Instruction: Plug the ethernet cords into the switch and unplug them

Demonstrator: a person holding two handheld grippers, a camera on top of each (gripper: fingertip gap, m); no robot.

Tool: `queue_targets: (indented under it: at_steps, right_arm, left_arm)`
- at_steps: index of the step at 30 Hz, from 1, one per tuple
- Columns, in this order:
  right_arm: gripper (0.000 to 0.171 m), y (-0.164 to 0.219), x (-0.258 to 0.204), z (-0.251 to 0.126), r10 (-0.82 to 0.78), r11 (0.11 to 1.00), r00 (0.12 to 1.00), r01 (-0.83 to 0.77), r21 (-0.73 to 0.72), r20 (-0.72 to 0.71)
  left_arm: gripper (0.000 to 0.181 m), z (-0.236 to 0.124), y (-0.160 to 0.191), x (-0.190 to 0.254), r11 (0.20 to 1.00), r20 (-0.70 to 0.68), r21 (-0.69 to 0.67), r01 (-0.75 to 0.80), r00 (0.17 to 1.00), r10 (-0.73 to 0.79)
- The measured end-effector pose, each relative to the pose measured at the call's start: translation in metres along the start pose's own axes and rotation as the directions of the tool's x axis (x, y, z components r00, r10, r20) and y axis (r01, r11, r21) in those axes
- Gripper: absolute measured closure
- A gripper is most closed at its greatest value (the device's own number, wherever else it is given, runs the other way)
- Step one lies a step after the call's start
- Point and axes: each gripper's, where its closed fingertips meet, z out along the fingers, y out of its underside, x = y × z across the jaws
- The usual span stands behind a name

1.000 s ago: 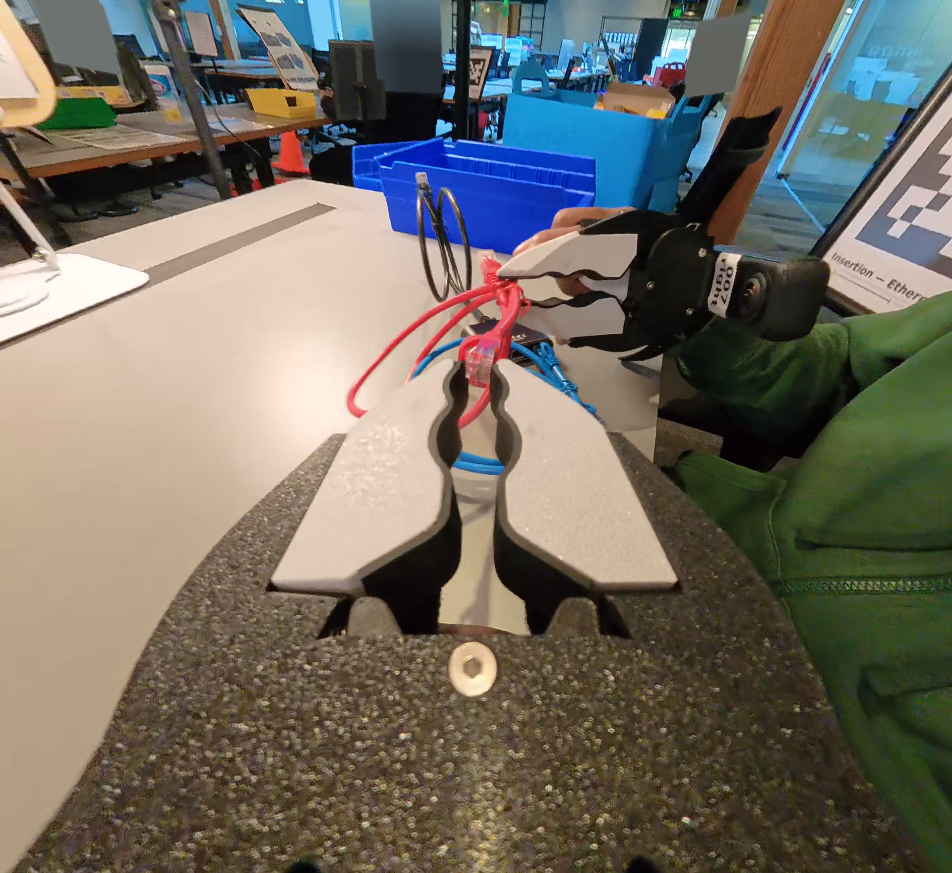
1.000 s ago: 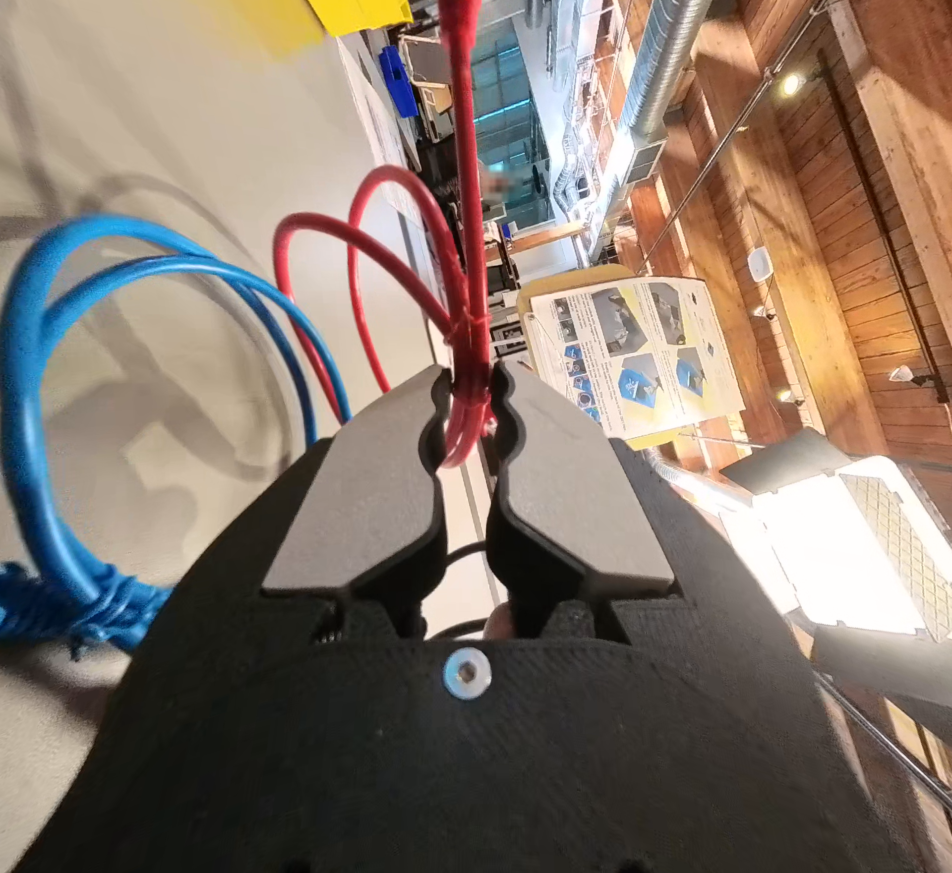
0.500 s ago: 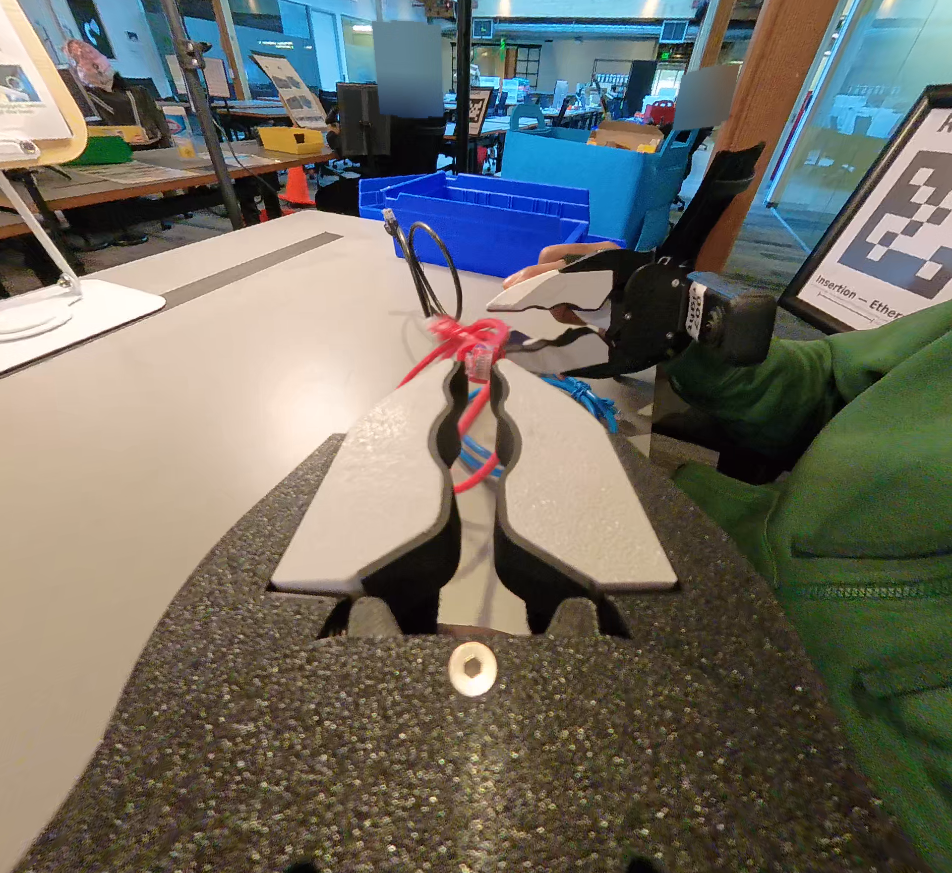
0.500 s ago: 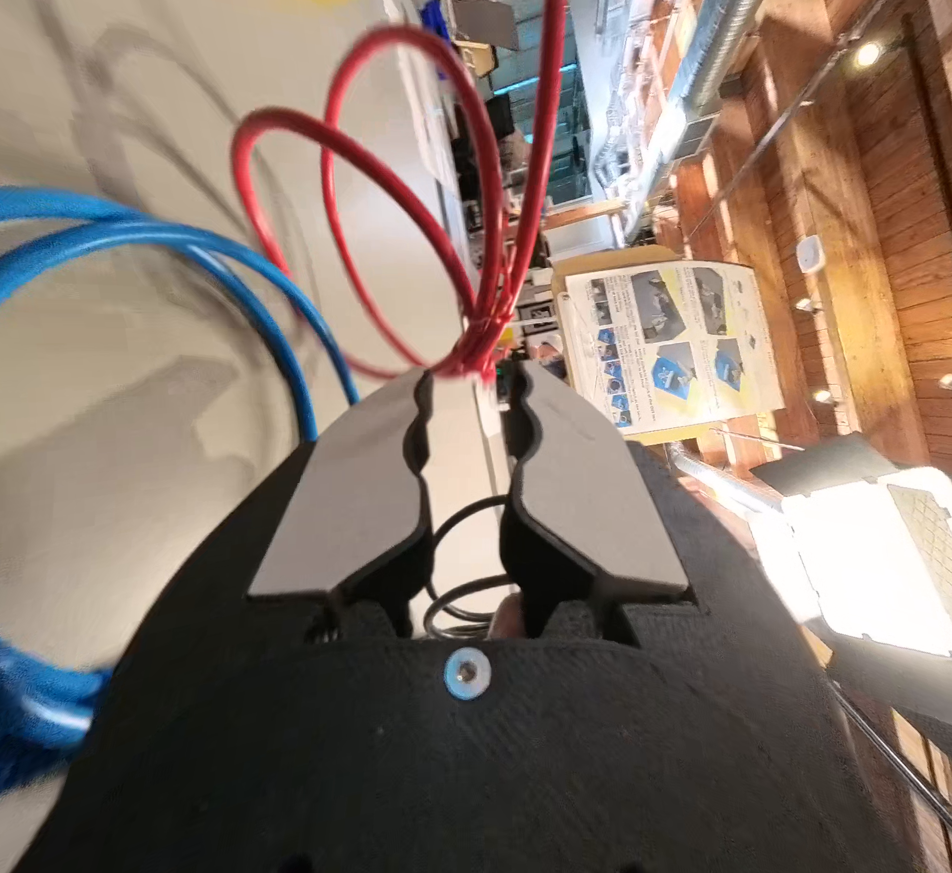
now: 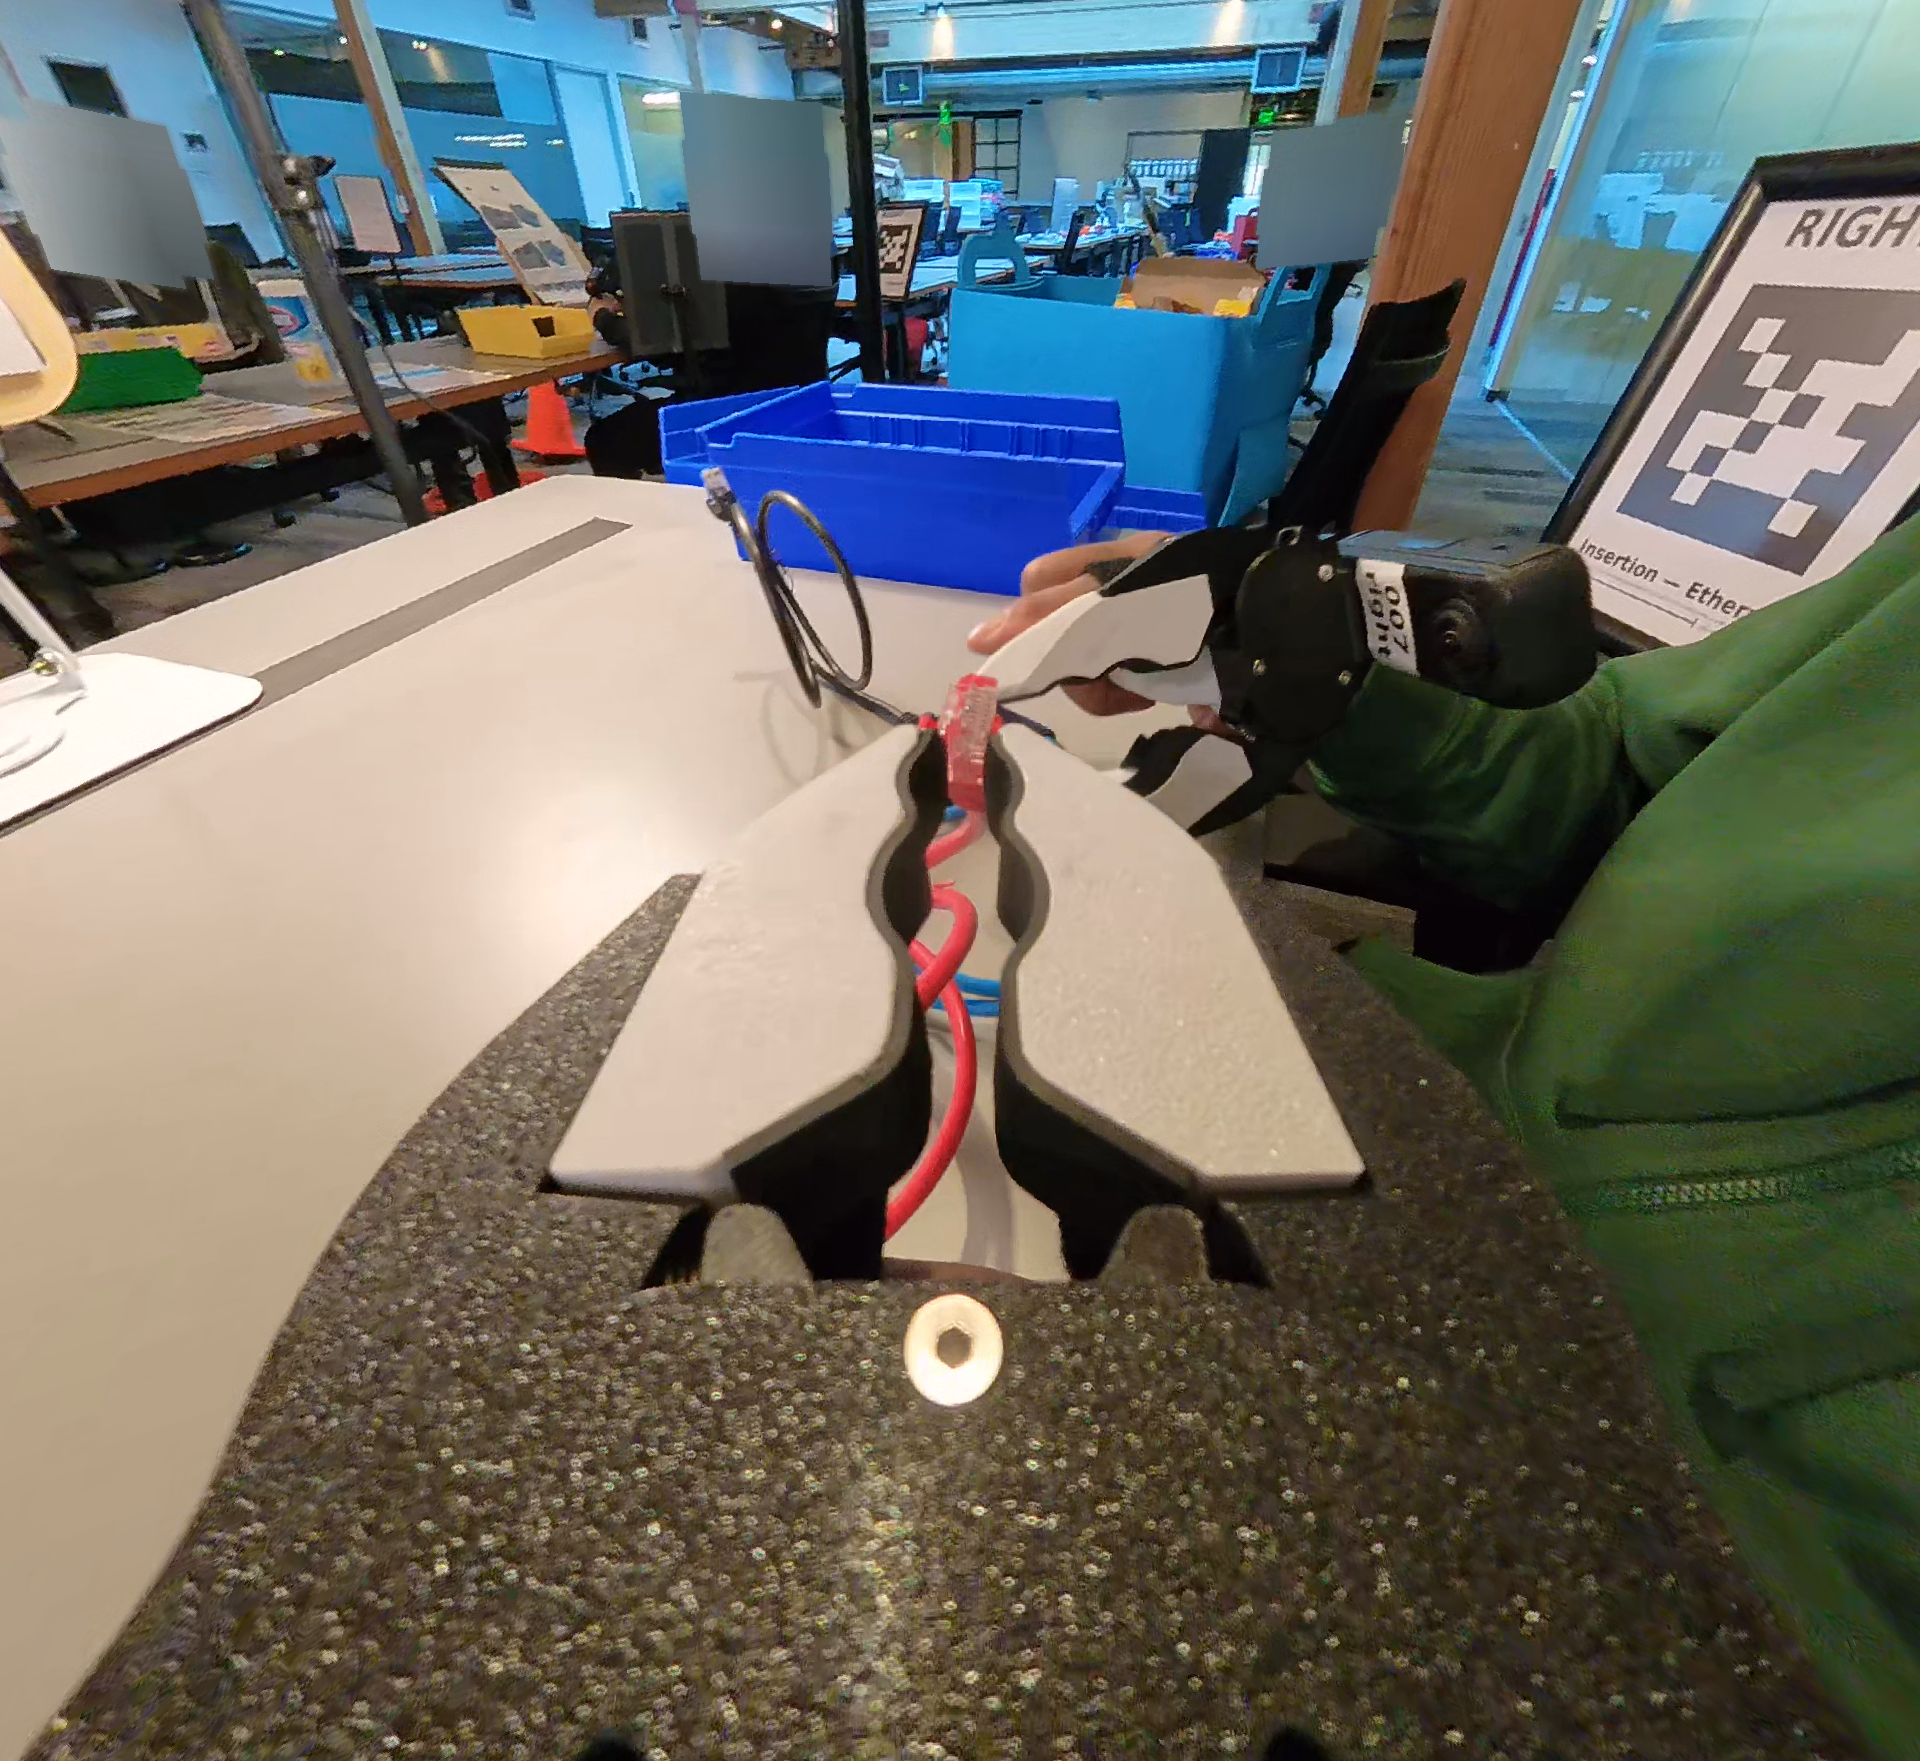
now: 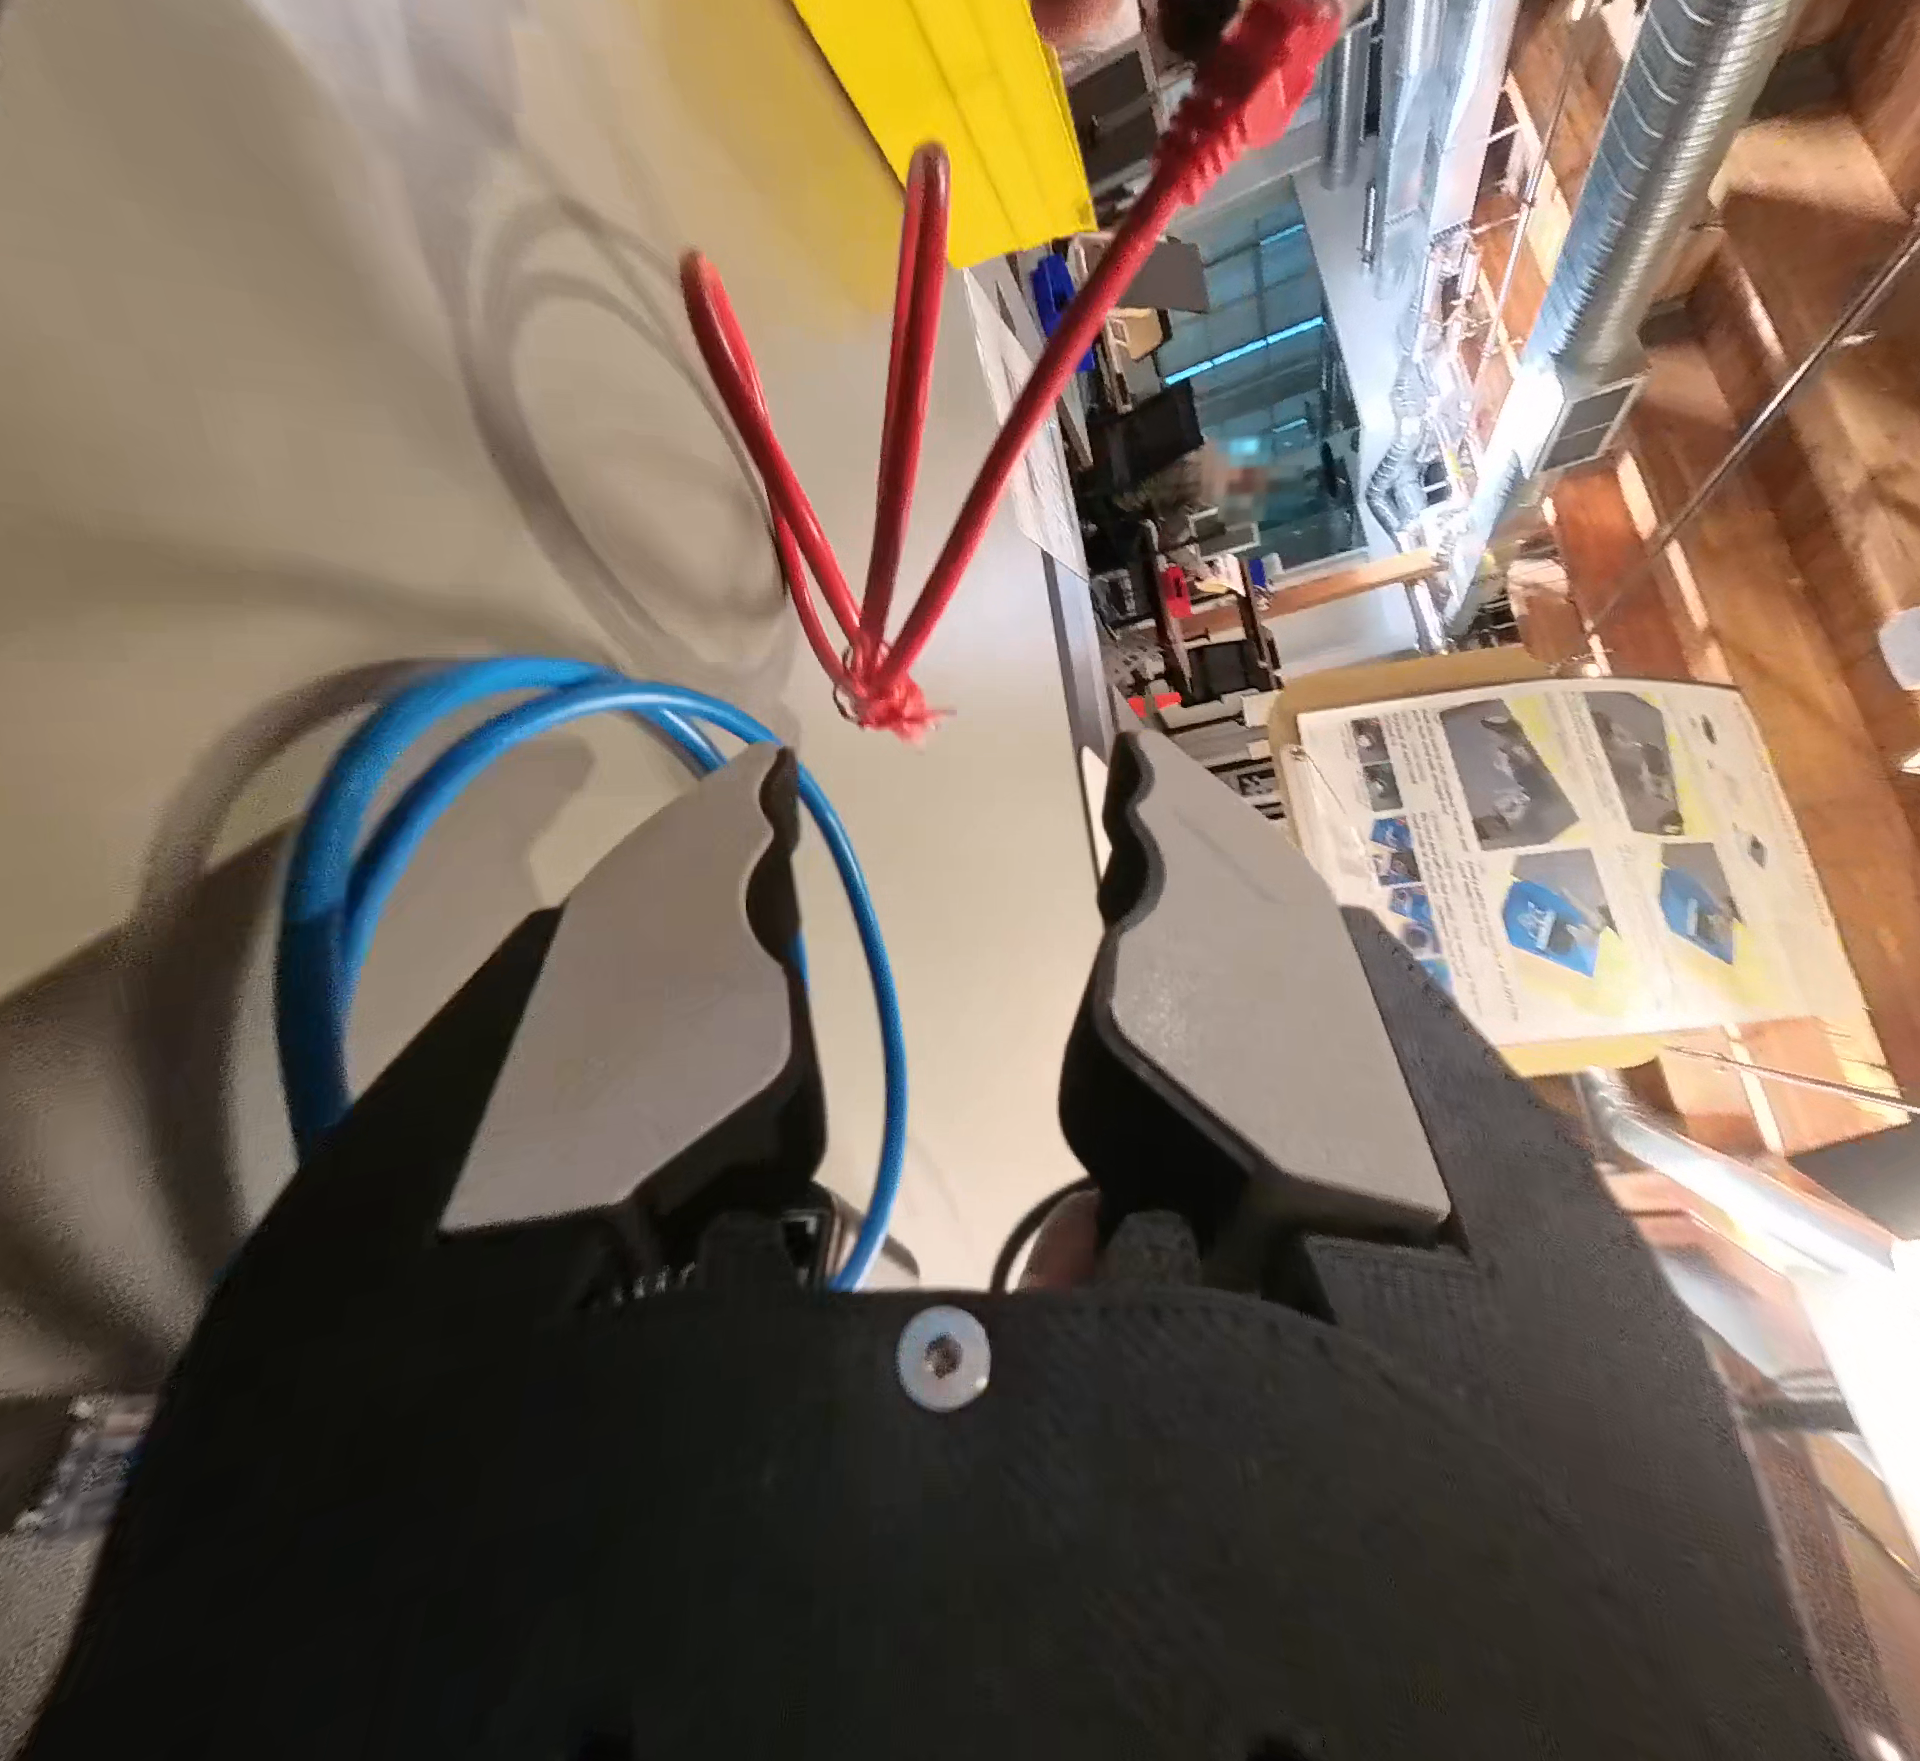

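Now left gripper (image 5: 961, 755) clamped on red cord plug (image 5: 968, 735); right gripper (image 6: 945, 797) wide, empty.

Two close wrist views along each tool, right rolled sideways, both on the red cord (image 5: 940, 1067).

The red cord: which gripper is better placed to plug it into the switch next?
Left. The left gripper already clamps the red cord just behind its plug, which points forward. The right gripper has open, empty jaws.
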Motion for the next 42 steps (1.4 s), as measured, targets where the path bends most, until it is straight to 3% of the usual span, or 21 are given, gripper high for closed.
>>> queue_targets:
  at_steps: [7, 12, 18, 23, 28, 32, 36, 38, 42]
  right_arm:
    - [0.114, -0.026, -0.01, 0.0, 0.09, 0.991, 0.993, -0.097, 0.092, 0.076]
    - [0.121, -0.044, 0.006, -0.007, 0.195, 0.969, 0.98, -0.2, 0.149, 0.046]
    - [0.134, -0.036, 0.027, 0.001, 0.263, 0.964, 0.955, -0.266, -0.001, -0.14]
    - [0.153, -0.014, 0.04, 0.002, 0.205, 0.955, 0.931, -0.258, -0.145, -0.302]
    - [0.159, 0.007, 0.053, -0.001, 0.309, 0.924, 0.886, -0.366, -0.113, -0.347]
    - [0.16, 0.021, 0.063, -0.005, 0.516, 0.839, 0.798, -0.544, -0.004, -0.311]
    - [0.159, 0.027, 0.072, -0.012, 0.638, 0.762, 0.722, -0.642, 0.086, -0.267]
    - [0.159, 0.023, 0.077, -0.016, 0.661, 0.748, 0.711, -0.65, 0.135, -0.24]
    - [0.16, 0.013, 0.083, -0.025, 0.646, 0.763, 0.737, -0.615, 0.198, -0.202]
  left_arm:
    - [0.173, 0.02, 0.001, 0.02, 0.997, -0.034, -0.048, -0.061, 0.998, 0.06]
    - [0.173, 0.043, 0.011, 0.03, 0.985, -0.011, -0.126, -0.119, 0.993, 0.118]
    - [0.173, 0.07, 0.019, 0.033, 0.974, 0.061, -0.18, -0.14, 0.986, 0.153]
    - [0.174, 0.081, 0.019, 0.03, 0.98, 0.118, -0.159, -0.117, 0.984, 0.137]
    - [0.168, 0.082, 0.014, 0.025, 0.997, 0.119, -0.069, 0.038, 0.992, -0.03]
    - [0.166, 0.089, 0.005, 0.041, 0.964, -0.035, 0.027, 0.263, 0.964, -0.262]
    - [0.166, 0.106, 0.011, 0.055, 0.881, -0.167, 0.019, 0.472, 0.871, -0.463]
    - [0.166, 0.116, 0.019, 0.062, 0.863, -0.189, -0.009, 0.505, 0.847, -0.497]
    - [0.163, 0.128, 0.03, 0.071, 0.901, -0.138, -0.055, 0.431, 0.89, -0.435]
